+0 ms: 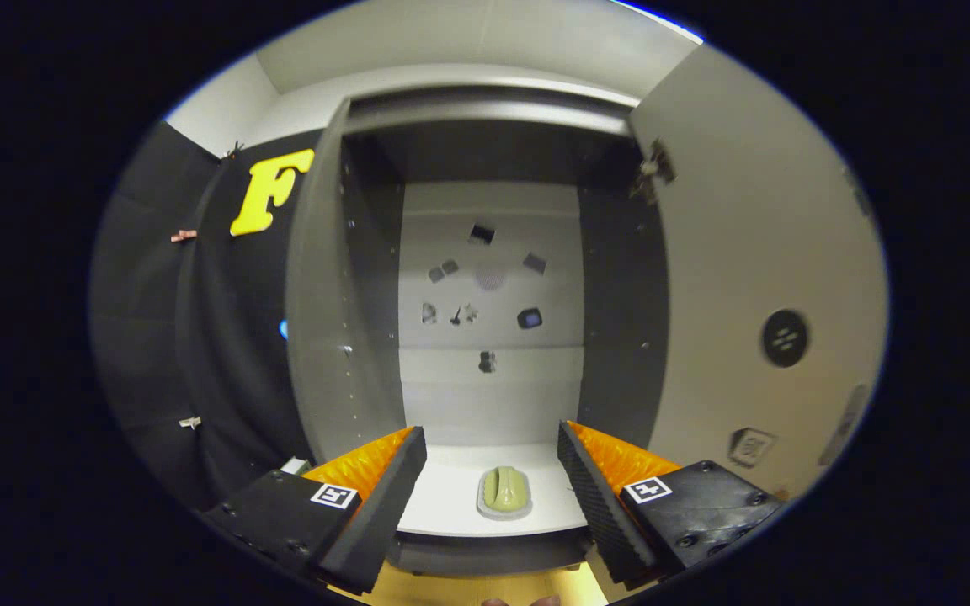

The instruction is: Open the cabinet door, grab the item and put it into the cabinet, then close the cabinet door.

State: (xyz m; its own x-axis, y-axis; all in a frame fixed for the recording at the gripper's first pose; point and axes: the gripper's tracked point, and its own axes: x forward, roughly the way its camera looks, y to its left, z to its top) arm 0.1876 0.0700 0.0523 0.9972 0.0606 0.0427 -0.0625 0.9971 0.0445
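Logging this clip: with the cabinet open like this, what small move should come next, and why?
Probably swing over to the open door and start pushing it shut. The green item already lies on the cabinet floor, ahead of the gripper, whose fingers are open and hold nothing.

black cloth wall (224,353), pale ceiling (485,42)

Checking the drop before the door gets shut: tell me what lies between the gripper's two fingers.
In the gripper view, the open gripper frames a small pale green item resting on the cabinet's white shelf. Neither finger touches it, and the shelf around it is bare.
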